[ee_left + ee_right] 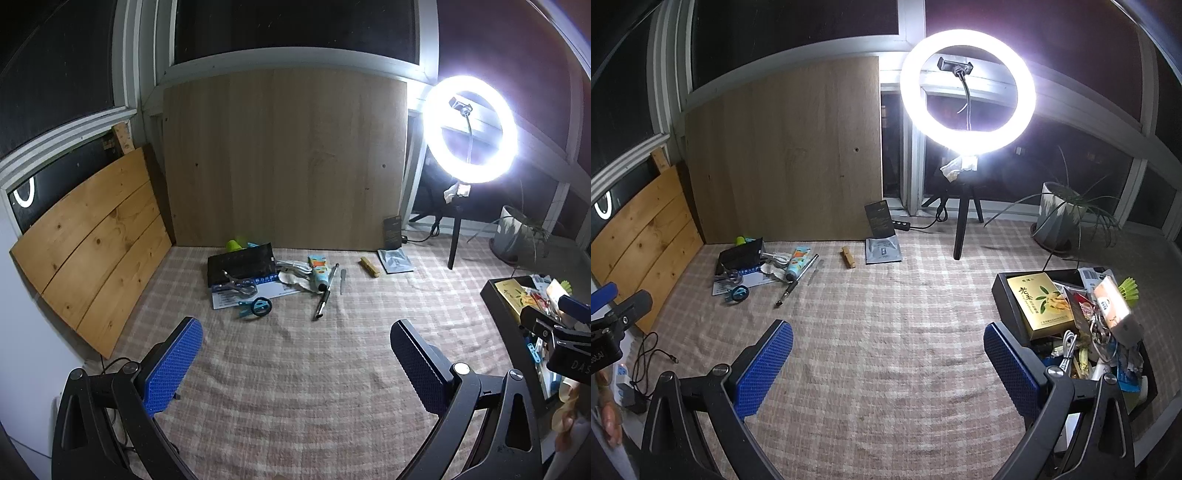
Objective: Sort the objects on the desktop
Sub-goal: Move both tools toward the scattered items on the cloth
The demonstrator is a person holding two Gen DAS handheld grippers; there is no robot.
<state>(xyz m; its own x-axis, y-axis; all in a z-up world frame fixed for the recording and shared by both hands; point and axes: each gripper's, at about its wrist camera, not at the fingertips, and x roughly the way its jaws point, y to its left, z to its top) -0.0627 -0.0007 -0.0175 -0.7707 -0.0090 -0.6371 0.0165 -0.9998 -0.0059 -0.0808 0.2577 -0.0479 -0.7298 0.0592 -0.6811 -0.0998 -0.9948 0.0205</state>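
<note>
I saw the checked cloth (886,332) bare below both grippers. The black bin (1008,295) at right was heaped: gold box (1039,306), cable (1067,350), packets. My left gripper (295,365) and right gripper (888,365) gaped wide, empty. A loose pile (266,280) lay far left, by the board.

Glaring ring light (967,92), dark windows (295,29), checked cloth (295,369)

A black box (1006,295), crammed with a gold carton (1039,306), cables and packets, sits just right of the right hand-held gripper (888,363). Far ahead-left lie a pouch (240,264), tube (319,273), pen (327,291), scissors (256,306) and clip (370,266).
</note>
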